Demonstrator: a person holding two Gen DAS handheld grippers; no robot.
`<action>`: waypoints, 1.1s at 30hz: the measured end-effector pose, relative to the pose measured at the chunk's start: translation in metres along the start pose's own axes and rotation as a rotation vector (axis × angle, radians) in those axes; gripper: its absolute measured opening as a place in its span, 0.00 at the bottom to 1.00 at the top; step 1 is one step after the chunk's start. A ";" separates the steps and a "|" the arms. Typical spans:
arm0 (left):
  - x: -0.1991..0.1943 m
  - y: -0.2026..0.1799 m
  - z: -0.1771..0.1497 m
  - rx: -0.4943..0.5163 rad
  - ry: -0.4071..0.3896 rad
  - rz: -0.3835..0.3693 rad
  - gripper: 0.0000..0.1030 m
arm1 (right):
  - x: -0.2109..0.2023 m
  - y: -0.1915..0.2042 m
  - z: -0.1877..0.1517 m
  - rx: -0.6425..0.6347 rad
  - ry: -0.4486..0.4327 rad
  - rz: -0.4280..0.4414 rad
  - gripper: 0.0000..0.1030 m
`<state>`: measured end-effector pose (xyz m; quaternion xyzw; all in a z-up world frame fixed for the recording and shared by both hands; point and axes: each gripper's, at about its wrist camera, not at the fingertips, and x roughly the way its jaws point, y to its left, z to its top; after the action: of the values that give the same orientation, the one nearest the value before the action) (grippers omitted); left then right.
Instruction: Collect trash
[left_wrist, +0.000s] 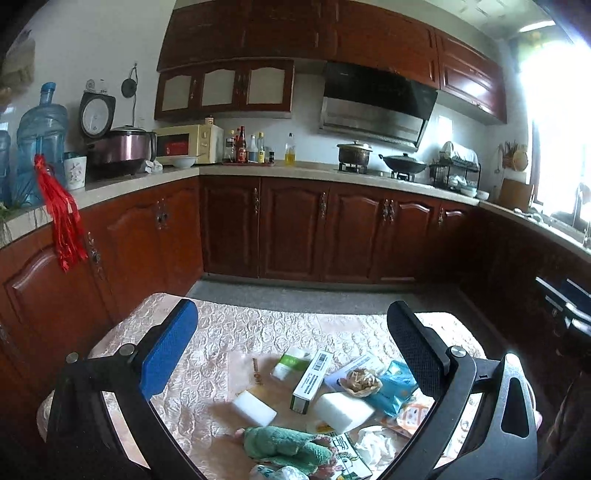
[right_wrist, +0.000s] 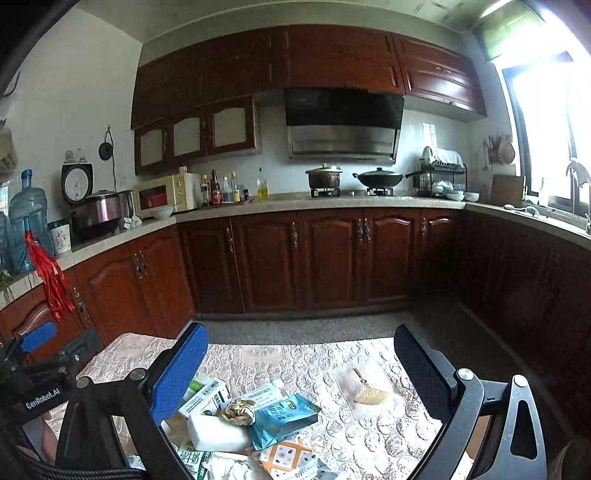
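Fig.: Kitchen w/ trash heap on a cloth-covered table (left_wrist: 236, 332), both grippers hovering above it.

Largest first: dark-red base cabinets (left_wrist: 295, 229) run wall to wall under a pale countertop (left_wrist: 314, 170); microwave (left_wrist: 190, 144) at rear left. Left gripper (left_wrist: 291, 347) jaws spread wide, nothing btwn them; right gripper (right_wrist: 301, 369) likewise wide apart, empty. Trash sits mid-table, below both: white foam block (left_wrist: 343, 410), green towel (left_wrist: 284, 445) at near edge, long white-green carton (left_wrist: 312, 380) beside the block, blue snack bag (right_wrist: 282, 419), crumpled brown wrapper (right_wrist: 240, 410) touching the bag. Small fan-shaped charm (right_wrist: 371, 395) lies well apart, to the right.
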<state>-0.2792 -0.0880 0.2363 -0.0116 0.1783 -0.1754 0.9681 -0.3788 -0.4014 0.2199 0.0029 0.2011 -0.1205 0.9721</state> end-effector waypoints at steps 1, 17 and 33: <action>-0.001 0.004 0.001 -0.002 -0.002 -0.003 0.99 | 0.007 0.029 0.011 -0.017 0.003 -0.006 0.97; -0.006 -0.002 -0.006 0.018 -0.020 0.004 0.99 | -0.013 0.151 0.038 -0.013 0.020 -0.061 0.99; -0.006 -0.005 -0.009 0.021 -0.008 0.011 0.99 | -0.017 0.150 0.041 -0.004 0.031 -0.071 0.99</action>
<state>-0.2891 -0.0901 0.2302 -0.0011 0.1727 -0.1719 0.9699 -0.3422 -0.2538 0.2577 -0.0043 0.2165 -0.1547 0.9639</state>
